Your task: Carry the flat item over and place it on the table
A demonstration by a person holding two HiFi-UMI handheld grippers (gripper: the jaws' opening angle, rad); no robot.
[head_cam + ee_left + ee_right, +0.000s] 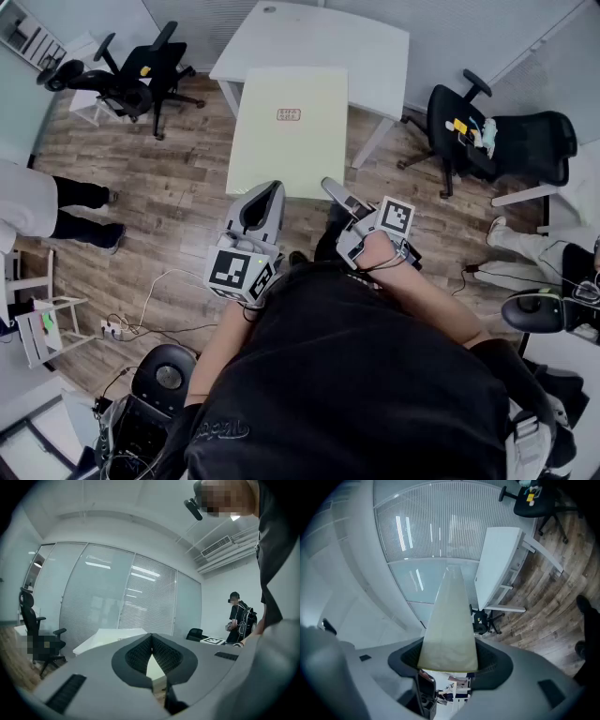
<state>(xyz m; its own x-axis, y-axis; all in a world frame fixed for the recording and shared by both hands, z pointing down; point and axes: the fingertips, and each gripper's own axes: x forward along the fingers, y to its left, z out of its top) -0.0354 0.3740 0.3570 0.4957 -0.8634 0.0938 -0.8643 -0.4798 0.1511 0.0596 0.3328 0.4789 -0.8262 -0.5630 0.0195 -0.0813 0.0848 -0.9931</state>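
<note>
Board (pixel 287 155) in right tool (pixel 450 645), label (pixel 289 114) unreadable

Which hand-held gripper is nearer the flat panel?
Right. The right hand-held gripper clamps the flat panel at its near edge; the left hand-held gripper, jaws together, sits by its near left corner, not gripping.
</note>
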